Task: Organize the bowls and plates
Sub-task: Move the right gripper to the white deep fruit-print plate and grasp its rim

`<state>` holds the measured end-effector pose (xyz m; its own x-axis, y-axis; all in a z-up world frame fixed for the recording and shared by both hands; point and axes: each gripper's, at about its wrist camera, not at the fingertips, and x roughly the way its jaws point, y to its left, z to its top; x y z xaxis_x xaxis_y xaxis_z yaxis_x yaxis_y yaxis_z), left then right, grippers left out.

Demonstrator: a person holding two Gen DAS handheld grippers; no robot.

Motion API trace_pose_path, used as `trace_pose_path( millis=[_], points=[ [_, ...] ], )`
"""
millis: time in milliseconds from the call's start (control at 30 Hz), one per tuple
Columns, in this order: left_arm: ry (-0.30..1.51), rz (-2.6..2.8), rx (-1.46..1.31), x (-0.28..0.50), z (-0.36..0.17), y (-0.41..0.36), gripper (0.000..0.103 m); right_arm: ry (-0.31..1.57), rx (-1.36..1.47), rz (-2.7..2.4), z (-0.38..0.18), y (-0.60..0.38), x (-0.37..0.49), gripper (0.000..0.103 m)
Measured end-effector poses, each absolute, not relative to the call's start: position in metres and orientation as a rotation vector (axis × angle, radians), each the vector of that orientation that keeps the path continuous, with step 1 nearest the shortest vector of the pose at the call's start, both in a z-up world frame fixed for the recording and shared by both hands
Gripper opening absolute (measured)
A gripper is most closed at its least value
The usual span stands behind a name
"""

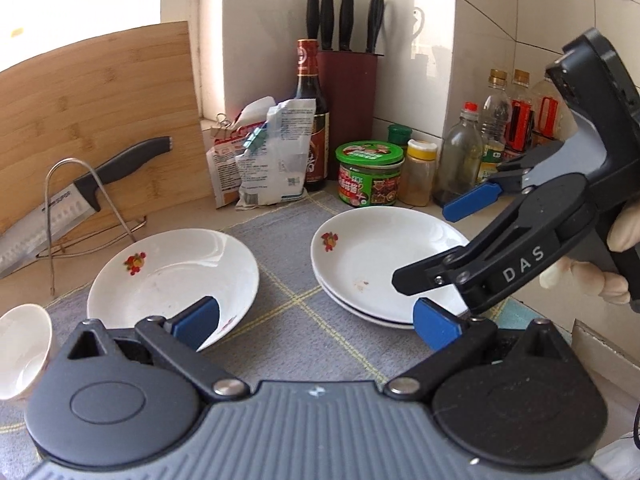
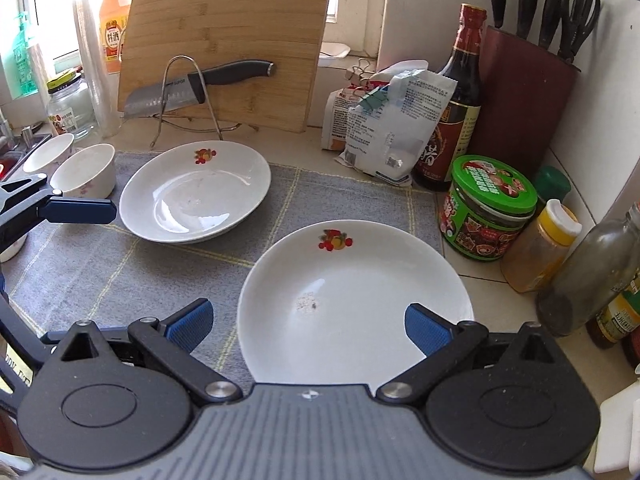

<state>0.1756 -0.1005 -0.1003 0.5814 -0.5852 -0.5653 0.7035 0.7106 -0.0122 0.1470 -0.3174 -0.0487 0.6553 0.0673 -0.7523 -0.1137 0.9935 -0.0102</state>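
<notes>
Two white plates with a fruit motif lie stacked on the right of a grey mat; the top plate has a small speck in its well. A single matching plate lies on the mat to the left. Two small white bowls stand at the mat's left end. My left gripper is open above the mat, between the single plate and the stack. My right gripper is open over the stack's near rim, holding nothing.
A bamboo cutting board and a knife on a wire rack stand behind the plates. Clipped bags, a sauce bottle, a knife block, a green-lidded jar and several bottles crowd the back right corner.
</notes>
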Motion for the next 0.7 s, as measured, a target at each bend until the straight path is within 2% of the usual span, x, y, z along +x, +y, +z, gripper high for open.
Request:
trace_pose_path(
  millis=[400, 700],
  points=[
    [0.710, -0.433, 0.135, 0.188, -0.127, -0.059, 0.102, 0.850, -0.084, 0.276, -0.054, -0.293, 0.170, 0.103],
    [0.785, -0.231, 0.135, 0.205, -0.150, -0.065, 0.102, 0.867, -0.087, 0.446, -0.065, -0.297, 0.214, 0.103]
  ],
)
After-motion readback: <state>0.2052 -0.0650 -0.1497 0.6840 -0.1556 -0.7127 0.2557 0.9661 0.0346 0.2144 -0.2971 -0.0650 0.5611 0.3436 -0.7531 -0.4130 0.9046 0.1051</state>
